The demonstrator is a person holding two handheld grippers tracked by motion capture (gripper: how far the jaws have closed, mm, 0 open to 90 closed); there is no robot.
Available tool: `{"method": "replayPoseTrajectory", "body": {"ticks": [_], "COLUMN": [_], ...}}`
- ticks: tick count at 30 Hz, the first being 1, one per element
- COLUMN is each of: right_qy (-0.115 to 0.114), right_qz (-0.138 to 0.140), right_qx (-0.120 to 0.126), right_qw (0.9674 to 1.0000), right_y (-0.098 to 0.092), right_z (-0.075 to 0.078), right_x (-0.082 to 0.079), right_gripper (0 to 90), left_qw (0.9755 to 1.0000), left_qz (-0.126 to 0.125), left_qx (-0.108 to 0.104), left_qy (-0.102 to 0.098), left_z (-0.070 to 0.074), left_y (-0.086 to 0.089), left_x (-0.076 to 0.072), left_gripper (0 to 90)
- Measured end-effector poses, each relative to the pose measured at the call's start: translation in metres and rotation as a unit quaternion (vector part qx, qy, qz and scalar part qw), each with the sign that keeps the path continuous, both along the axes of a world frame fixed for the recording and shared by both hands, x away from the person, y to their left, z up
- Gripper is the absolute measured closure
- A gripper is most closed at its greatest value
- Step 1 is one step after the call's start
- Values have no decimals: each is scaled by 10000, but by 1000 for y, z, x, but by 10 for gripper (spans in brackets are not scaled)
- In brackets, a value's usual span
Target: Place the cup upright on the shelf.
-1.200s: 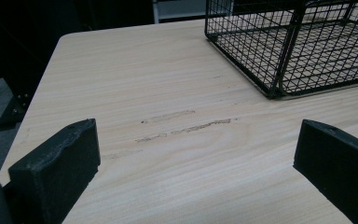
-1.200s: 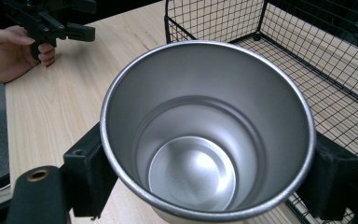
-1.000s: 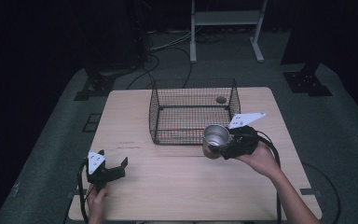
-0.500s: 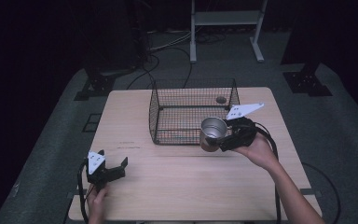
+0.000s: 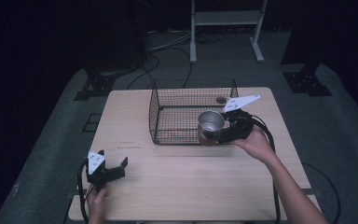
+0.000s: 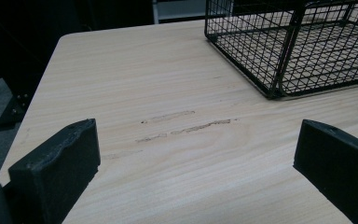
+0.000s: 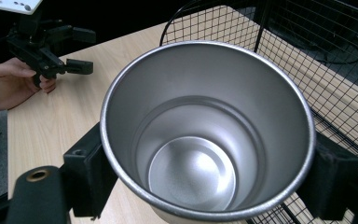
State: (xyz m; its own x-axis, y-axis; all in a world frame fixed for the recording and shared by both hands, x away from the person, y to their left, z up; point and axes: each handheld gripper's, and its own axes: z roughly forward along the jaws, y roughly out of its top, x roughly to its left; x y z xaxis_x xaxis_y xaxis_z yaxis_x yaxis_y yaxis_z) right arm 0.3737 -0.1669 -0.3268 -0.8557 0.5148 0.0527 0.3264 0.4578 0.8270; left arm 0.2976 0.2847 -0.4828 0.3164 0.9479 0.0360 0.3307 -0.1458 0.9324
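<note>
A shiny metal cup [image 5: 210,122] hangs in the air at the front right corner of a black wire basket [image 5: 168,116], its mouth turned toward me. My right gripper [image 5: 210,132] is shut on the cup, one black jaw on each side of its wall. The right gripper view looks into the bare cup [image 7: 200,140], with the right gripper [image 7: 205,172] clamped around it and the basket [image 7: 335,60] behind. Low at the table's front left, my left gripper [image 5: 114,168] rests open with nothing between its jaws. Bare wood lies between the jaws of the left gripper [image 6: 196,172].
The basket [image 6: 298,46] stands mid-table on a light wooden table [image 5: 191,186]. A small round thing [image 5: 221,99] sits behind the basket. Faint scuff marks [image 6: 186,126] run across the wood ahead of the left gripper [image 7: 70,51]. Dark floor, cables and stand legs surround the table.
My right gripper has carried the cup up and away from me, from the table beside the basket to the basket's front right corner. The left gripper has stayed put.
</note>
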Motion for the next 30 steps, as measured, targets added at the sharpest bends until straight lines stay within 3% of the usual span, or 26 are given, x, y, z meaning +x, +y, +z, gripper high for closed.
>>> {"method": "replayPoseTrajectory", "body": {"ticks": [15, 30], "right_qy": [-21, 3], "right_qz": [17, -135], "right_qx": [-91, -137], "right_qw": [10000, 9998], "right_y": [11, 24], "right_z": [12, 25], "right_x": [15, 39], "right_gripper": [181, 180], "left_qw": [10000, 10000], "left_qz": [-5, -7], "left_qx": [6, -13], "left_qy": [-8, -31], "left_z": [0, 0], "left_y": [0, 0], "left_x": [0, 0], "left_gripper": [0, 0]}}
